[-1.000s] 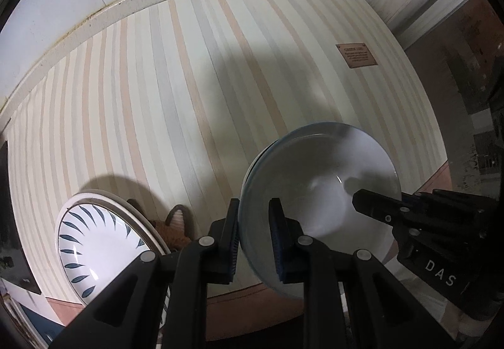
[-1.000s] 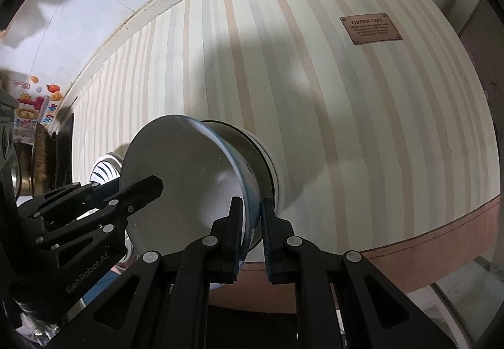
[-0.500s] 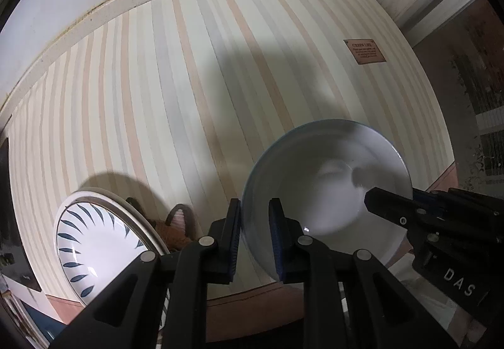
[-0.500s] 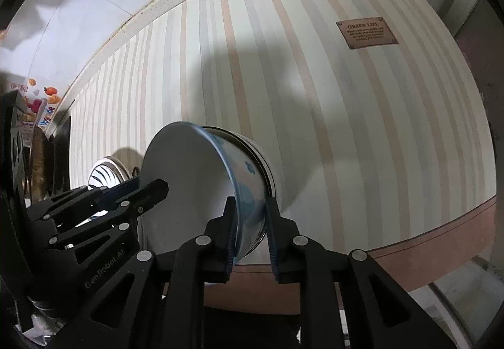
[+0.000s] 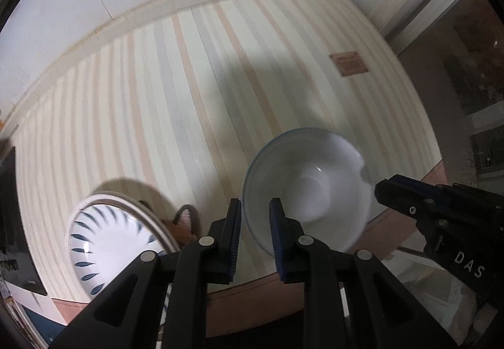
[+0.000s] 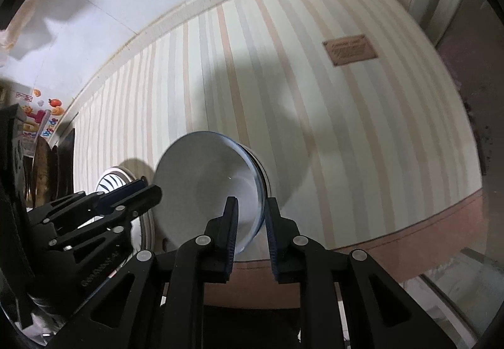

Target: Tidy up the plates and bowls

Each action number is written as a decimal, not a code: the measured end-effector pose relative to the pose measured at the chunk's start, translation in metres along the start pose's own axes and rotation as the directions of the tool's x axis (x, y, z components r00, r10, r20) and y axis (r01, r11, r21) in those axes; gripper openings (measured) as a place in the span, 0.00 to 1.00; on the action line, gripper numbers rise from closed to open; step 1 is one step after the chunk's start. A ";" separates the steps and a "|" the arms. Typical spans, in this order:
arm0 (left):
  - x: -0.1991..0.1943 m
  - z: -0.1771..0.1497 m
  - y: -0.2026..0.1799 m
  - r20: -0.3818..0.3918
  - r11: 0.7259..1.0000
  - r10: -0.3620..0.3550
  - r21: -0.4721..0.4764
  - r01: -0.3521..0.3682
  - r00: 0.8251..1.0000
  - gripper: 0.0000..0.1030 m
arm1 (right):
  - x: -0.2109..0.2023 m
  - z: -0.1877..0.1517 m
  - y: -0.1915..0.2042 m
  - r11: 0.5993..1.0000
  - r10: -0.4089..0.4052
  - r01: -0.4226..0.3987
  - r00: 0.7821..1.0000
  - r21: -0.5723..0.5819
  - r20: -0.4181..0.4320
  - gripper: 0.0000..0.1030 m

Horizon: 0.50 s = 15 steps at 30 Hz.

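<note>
On striped cloth, white bowl (image 5: 310, 188), both hand-held grippers parted around rim, right (image 6: 251, 216) marked "DAS", left (image 5: 255, 218)

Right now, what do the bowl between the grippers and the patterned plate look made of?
Bowl: likely glazed ceramic or porcelain, white with a glossy highlight and a thin bluish rim. Patterned plate: probably also glazed ceramic, shiny white with dark blue leaf strokes. Melamine can't be ruled out for either.

dim indoor light; soft shadows on the striped cloth (image 5: 195, 103); motion blur, heavy fisheye bending at edges.
</note>
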<state>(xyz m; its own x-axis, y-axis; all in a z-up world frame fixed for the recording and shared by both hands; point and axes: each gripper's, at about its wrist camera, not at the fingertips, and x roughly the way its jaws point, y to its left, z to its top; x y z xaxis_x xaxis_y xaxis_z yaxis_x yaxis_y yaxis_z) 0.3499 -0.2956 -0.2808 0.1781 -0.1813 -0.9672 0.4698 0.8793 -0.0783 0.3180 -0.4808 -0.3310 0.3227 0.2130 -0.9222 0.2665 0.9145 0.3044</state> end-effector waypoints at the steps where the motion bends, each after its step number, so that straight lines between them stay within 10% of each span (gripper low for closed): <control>1: -0.011 -0.003 -0.001 0.015 1.000 0.006 0.011 -0.006 1.000 0.16 | -0.009 -0.003 0.002 1.000 -0.008 0.008 1.000 -0.004 0.013 0.19; 4: -0.036 -0.011 -0.005 0.054 1.000 0.016 0.026 -0.017 0.998 0.18 | -0.035 -0.016 0.008 0.999 -0.025 0.026 0.998 -0.019 0.054 0.21; 9: -0.076 -0.029 -0.011 0.129 0.998 0.004 0.054 -0.011 0.992 0.29 | -0.076 -0.037 0.014 1.000 -0.023 0.024 0.992 -0.008 0.128 0.60; 15: -0.109 -0.046 -0.010 0.187 0.998 -0.030 0.055 0.020 0.982 0.69 | -0.125 -0.063 0.017 0.999 -0.042 0.041 0.975 0.010 0.218 0.77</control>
<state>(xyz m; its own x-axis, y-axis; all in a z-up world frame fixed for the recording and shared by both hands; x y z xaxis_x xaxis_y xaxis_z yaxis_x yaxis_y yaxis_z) 0.2859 -0.2644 -0.1858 0.3230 -0.2866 -0.9020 0.5201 0.8500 -0.0838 0.2245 -0.4701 -0.2254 0.5013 0.0941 -0.8601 0.2890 0.9188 0.2690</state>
